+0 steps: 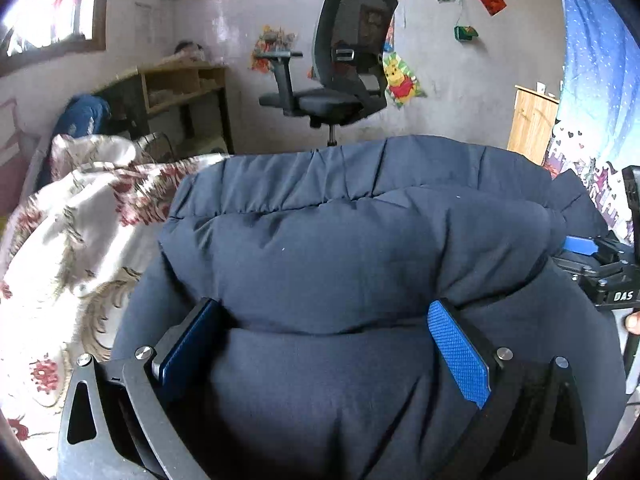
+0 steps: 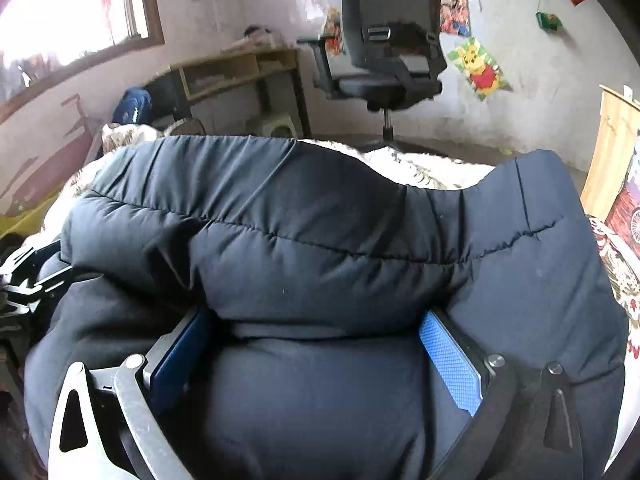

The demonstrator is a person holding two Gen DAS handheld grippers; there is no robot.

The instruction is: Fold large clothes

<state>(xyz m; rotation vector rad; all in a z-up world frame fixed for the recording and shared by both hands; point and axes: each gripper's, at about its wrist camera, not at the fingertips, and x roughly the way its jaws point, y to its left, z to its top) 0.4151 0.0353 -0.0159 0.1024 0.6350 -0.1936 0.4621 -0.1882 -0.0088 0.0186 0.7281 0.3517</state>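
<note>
Both tools are buried in a dark navy padded jacket (image 1: 360, 248) that bulges over the flowered bedspread (image 1: 80, 240) and hides most of it. Left tool (image 1: 326, 344): jaws wide apart, thick folded padding bunched between the blue pads, tips hidden in cloth. Right tool (image 2: 316, 350): likewise spread, jacket (image 2: 320, 240) filling the gap, pads pressing the fabric. An office chair (image 1: 344, 64) stands behind.

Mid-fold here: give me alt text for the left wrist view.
The left tool has a thick fold of navy padded jacket bulging between its blue-padded fingers. It lies on a floral blanket, office chair behind.
</note>
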